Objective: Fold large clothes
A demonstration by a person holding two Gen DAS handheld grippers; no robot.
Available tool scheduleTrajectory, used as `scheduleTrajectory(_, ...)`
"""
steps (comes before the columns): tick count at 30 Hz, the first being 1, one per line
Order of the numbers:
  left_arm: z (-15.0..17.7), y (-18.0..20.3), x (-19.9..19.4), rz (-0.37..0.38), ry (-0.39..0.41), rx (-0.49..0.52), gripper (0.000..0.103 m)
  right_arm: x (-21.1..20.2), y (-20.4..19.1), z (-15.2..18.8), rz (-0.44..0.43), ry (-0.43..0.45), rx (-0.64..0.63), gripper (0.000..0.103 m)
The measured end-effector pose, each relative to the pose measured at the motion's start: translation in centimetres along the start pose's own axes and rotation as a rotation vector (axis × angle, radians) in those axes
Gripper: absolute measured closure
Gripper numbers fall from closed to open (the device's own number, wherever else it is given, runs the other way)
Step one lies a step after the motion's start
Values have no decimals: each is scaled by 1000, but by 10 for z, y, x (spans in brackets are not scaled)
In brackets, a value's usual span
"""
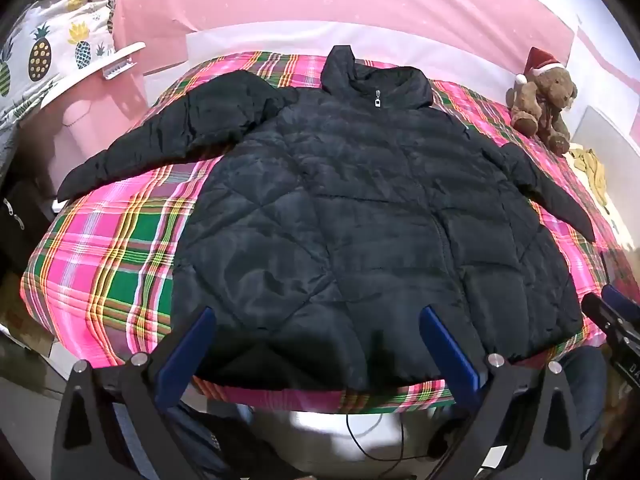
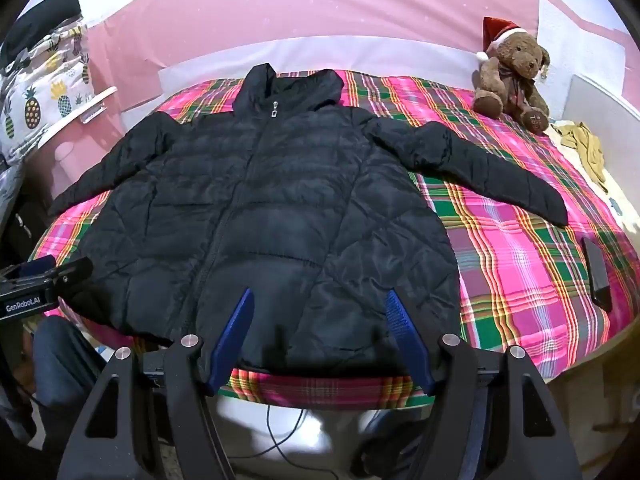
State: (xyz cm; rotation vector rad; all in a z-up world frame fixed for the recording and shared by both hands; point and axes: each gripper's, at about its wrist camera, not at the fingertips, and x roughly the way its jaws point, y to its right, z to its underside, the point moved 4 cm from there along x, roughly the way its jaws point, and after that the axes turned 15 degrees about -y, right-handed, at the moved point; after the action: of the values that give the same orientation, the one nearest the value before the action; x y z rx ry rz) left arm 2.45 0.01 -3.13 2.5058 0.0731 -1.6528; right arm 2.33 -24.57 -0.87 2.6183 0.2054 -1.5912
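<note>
A black quilted puffer jacket [image 1: 352,208] lies flat, front up and zipped, on a plaid bed [image 1: 112,248], sleeves spread to both sides, hood toward the far wall. It also shows in the right wrist view [image 2: 272,208]. My left gripper [image 1: 318,312] is open, its blue fingers hovering over the jacket's near hem, holding nothing. My right gripper [image 2: 320,294] is open over the hem as well, empty. The right gripper's tip shows at the right edge of the left wrist view [image 1: 612,312]; the left gripper shows at the left edge of the right wrist view [image 2: 44,280].
A teddy bear [image 2: 512,76] in a Santa hat sits at the bed's far right corner. A yellow cloth [image 2: 584,148] lies beside it. A dark phone [image 2: 598,272] rests on the bed's right side. A pineapple-print fabric [image 1: 44,52] hangs at left. Cables [image 2: 280,440] run on the floor below.
</note>
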Motion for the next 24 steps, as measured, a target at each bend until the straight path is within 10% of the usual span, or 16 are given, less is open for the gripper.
scheduleTrajectory(24,2,4,-3,-21,1,17,0,0,-1,-1,-4,2,3,35)
